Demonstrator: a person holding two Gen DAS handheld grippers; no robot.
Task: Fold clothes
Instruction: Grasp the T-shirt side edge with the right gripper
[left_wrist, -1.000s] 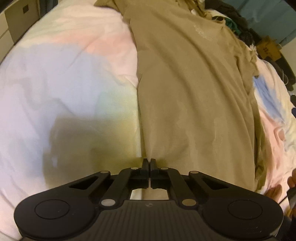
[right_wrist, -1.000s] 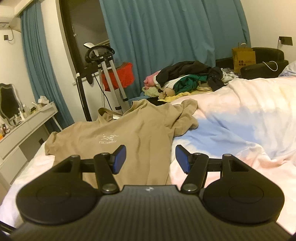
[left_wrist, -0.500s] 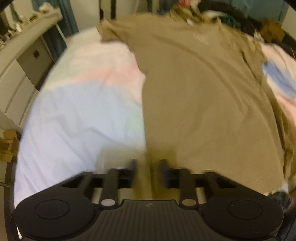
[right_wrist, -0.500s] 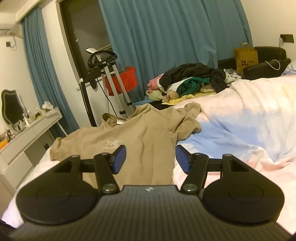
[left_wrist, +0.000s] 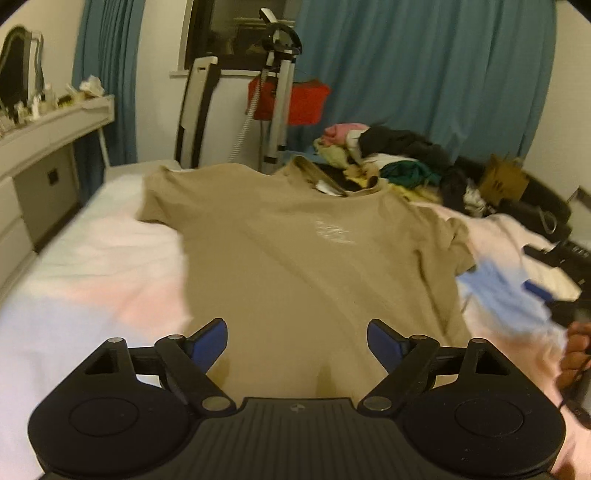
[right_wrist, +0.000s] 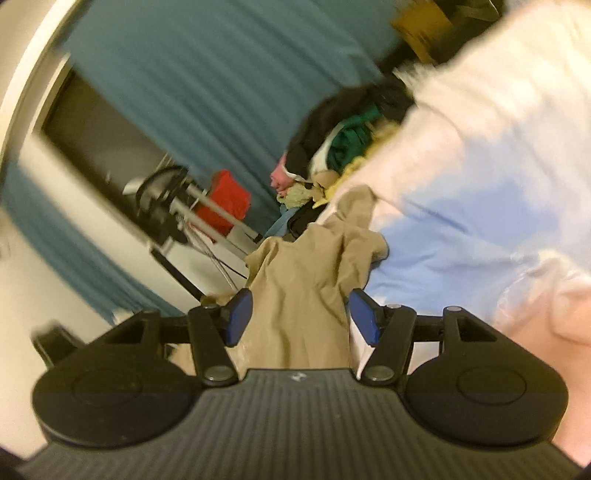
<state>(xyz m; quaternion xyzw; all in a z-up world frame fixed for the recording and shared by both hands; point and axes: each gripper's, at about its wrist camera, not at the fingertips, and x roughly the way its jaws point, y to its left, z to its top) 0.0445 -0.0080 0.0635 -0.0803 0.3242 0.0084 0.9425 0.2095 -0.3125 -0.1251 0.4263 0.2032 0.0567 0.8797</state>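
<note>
Fingers of your left gripper (left_wrist: 295, 347), clamped on the hem a second ago, are now standing wide apart and lifting clear; your right gripper (right_wrist: 300, 314) is gaping too, holding nothing and rolling sideways. Beyond them the tan T-shirt (left_wrist: 295, 258) is lying spread flat on the bed (left_wrist: 92, 266), so it looks laid out, ready for folding.
</note>
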